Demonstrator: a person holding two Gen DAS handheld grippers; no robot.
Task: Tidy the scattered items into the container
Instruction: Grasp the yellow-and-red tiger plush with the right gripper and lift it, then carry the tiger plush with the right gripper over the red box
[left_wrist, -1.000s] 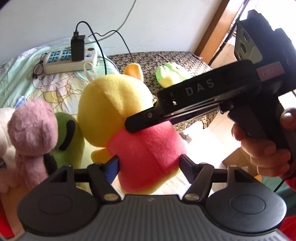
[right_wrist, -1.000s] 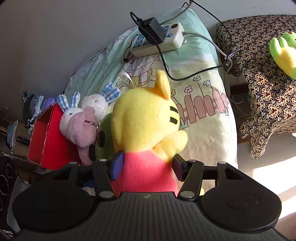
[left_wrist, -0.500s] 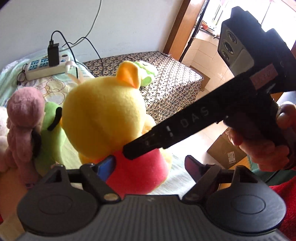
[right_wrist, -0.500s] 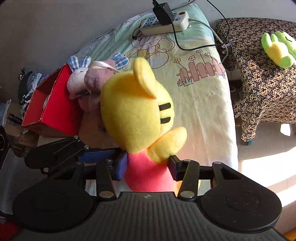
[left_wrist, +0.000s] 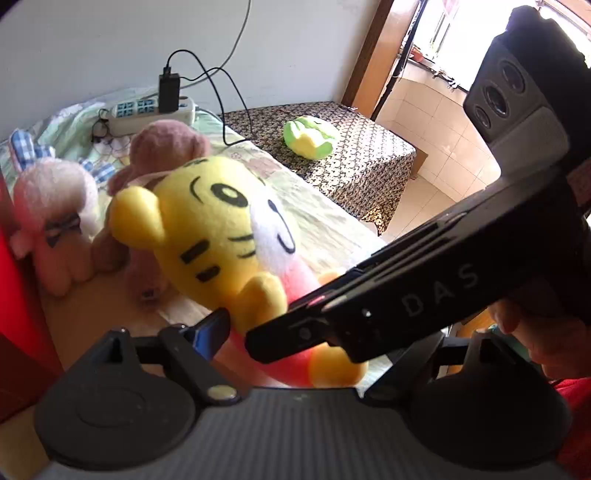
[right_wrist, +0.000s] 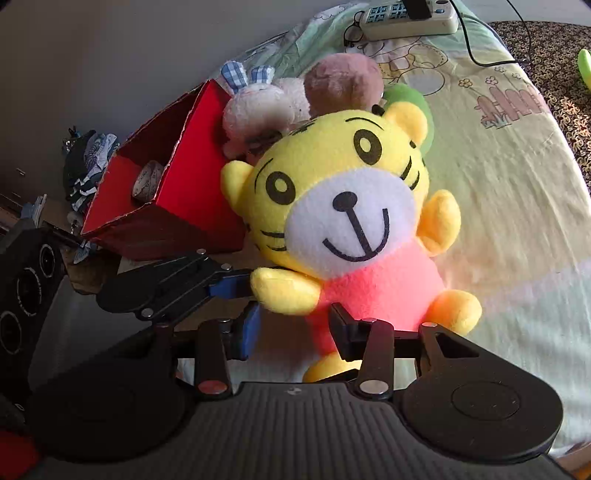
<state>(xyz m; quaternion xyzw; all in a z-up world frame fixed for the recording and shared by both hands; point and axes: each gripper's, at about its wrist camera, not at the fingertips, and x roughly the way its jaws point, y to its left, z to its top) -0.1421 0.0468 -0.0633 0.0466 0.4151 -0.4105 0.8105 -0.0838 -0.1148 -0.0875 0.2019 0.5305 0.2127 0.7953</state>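
Observation:
A yellow tiger plush (right_wrist: 343, 206) in a pink shirt faces the right wrist camera, up off the bedsheet. My right gripper (right_wrist: 295, 332) is closing on its pink lower body, its pads squeezing the plush. In the left wrist view one of the right gripper's fingers (left_wrist: 295, 332) crosses the tiger plush (left_wrist: 218, 240). My left gripper (left_wrist: 310, 339) is open, and its blue-padded finger (right_wrist: 229, 288) is beside the tiger's arm. The red box (right_wrist: 184, 192) stands open just left of the tiger, with a small round item (right_wrist: 147, 181) inside.
A pink bunny (right_wrist: 255, 110), a mauve plush (right_wrist: 340, 81) and a green plush (right_wrist: 406, 99) crowd between the box and the tiger. Another green-yellow plush (left_wrist: 310, 136) lies on the patterned table (left_wrist: 369, 155). A power strip (left_wrist: 151, 114) with cables sits at the bed's far end.
The tiger has moved left toward the red box in the right gripper and turned so that its face shows. The left gripper's jaws have spread off its body.

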